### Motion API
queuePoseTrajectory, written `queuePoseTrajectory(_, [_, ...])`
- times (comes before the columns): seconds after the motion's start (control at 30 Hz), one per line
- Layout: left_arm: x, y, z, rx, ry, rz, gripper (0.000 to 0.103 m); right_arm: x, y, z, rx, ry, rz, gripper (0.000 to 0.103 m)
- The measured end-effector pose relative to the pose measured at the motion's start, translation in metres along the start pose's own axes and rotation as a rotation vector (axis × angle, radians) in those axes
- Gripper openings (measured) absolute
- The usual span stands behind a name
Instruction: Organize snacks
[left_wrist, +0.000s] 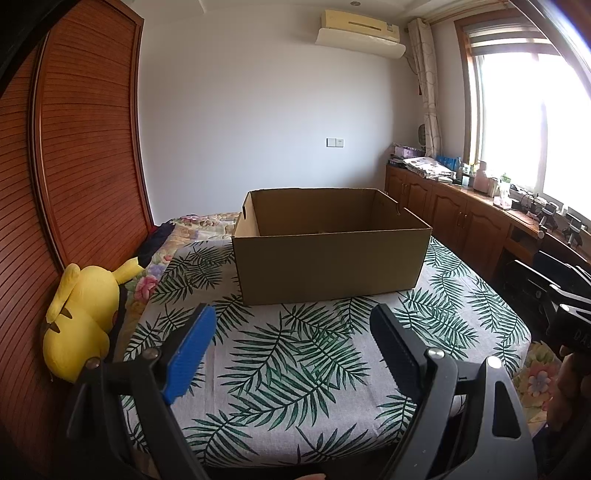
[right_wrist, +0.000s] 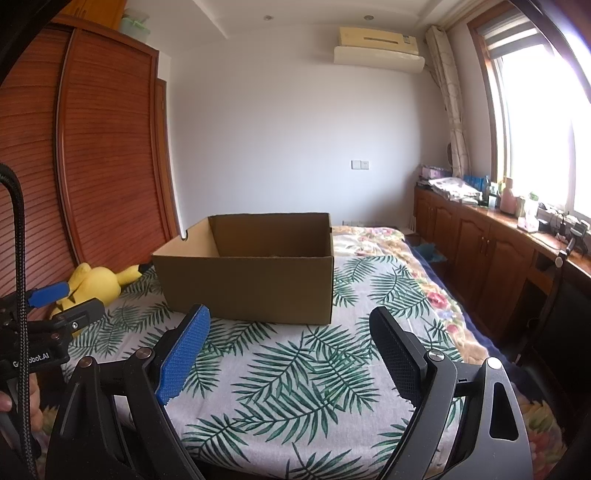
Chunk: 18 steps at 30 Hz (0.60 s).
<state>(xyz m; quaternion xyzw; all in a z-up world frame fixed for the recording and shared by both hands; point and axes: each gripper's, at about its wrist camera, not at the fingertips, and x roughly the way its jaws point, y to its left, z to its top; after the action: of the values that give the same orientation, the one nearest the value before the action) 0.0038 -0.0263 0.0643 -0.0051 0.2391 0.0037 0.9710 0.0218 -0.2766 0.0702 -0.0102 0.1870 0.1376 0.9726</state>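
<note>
Bedding printed with green palm leaves (left_wrist: 295, 369) covers the bed. Behind it stands a slatted wooden wardrobe (left_wrist: 85, 147). An open cardboard box (left_wrist: 328, 258) sits on the leaf cloth; its inside is mostly hidden, so no snacks can be made out. A yellow plush toy (left_wrist: 77, 317) lies against the wardrobe, left of the box. The left gripper (left_wrist: 295, 317) and right gripper (right_wrist: 291, 317) hover short of the box, jaws spread wide, holding nothing.
</note>
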Motion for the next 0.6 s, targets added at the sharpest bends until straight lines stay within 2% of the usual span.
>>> queuePoseTrajectory(0.6, [0.0008,0.0007,-0.0016,-0.004,0.009,0.000,0.086,-0.0002,-0.0031,-0.0017,-0.002,0.003,0.004,0.090])
